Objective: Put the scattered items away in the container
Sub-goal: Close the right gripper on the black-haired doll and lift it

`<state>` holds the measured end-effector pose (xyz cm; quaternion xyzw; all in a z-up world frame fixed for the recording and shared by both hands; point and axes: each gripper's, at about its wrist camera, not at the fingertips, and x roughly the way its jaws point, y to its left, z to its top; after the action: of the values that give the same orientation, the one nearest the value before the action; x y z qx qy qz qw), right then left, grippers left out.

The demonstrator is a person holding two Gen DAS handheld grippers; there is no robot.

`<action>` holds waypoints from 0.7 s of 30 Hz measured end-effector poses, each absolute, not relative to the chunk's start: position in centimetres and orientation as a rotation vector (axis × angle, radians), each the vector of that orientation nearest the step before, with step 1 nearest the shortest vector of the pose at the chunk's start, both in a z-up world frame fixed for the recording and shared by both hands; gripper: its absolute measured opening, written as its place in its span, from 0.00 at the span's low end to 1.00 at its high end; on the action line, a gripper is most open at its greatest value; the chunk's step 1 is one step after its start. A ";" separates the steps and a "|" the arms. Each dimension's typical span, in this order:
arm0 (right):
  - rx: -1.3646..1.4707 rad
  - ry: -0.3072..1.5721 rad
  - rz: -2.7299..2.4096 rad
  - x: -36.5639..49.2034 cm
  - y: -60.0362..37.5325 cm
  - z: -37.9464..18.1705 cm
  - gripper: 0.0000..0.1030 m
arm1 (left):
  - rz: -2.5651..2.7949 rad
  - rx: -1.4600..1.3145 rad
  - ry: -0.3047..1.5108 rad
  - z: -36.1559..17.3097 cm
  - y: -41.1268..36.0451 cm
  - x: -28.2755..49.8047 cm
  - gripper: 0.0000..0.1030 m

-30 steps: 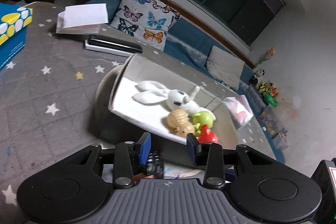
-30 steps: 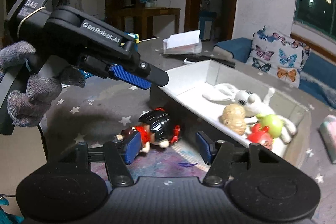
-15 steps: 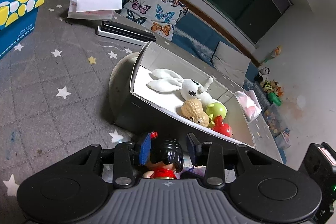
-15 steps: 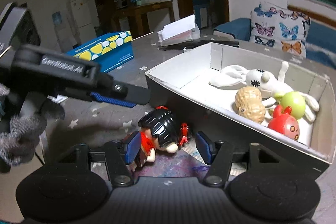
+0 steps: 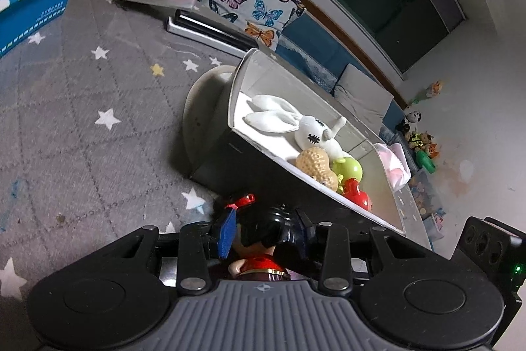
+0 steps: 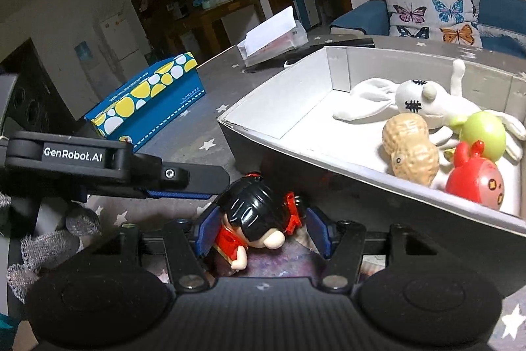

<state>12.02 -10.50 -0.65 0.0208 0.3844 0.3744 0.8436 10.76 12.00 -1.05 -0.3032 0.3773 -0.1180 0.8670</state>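
Observation:
A doll with black hair and a red dress [image 6: 253, 219] lies on the grey star cloth against the near wall of the white box [image 6: 305, 150]. It also shows in the left wrist view [image 5: 263, 239]. My right gripper [image 6: 263, 232] is open with the doll between its fingers. My left gripper [image 5: 266, 232] is open and straddles the doll's head; from the right wrist view it [image 6: 184, 183] reaches in from the left. The box [image 5: 250, 147] holds a white plush rabbit [image 6: 411, 101], a peanut toy [image 6: 411, 150], a green toy [image 6: 481, 135] and a red toy [image 6: 475, 183].
A blue and yellow tissue box [image 6: 144, 101] stands on the table to the left. A white paper holder [image 6: 273, 37] and a dark flat device [image 5: 210, 28] lie behind the box. A butterfly pillow [image 6: 434, 5] sits on the sofa beyond.
Both grippers have moved in on the doll. It now lies between the fingers of each, and the right fingers have drawn closer around it.

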 end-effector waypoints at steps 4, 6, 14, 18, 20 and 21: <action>0.083 0.838 0.803 12.6 -10.4 -1.0 0.59 | -0.246 -0.652 0.807 -1.7 12.1 11.0 0.38; 0.089 0.841 0.807 12.7 -10.2 -1.2 0.60 | -0.252 -0.667 0.807 -1.9 12.2 11.0 0.38; 0.107 0.852 0.809 13.0 -9.9 -1.4 0.65 | -0.265 -0.692 0.808 -2.2 12.3 11.1 0.38; 0.123 0.855 0.810 13.1 -9.7 -1.7 0.67 | -0.263 -0.689 0.805 -2.2 12.3 11.1 0.39; 0.124 0.855 0.812 13.1 -9.6 -1.8 0.67 | -0.264 -0.703 0.807 -2.3 12.5 11.1 0.39; 0.129 0.860 0.814 13.2 -9.6 -1.8 0.67 | -0.264 -0.706 0.807 -2.4 12.5 11.0 0.40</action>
<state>13.22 -9.57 -1.84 0.0608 0.4048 0.3835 0.8278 11.04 12.55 -2.40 -0.3353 0.3831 -0.1252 0.8515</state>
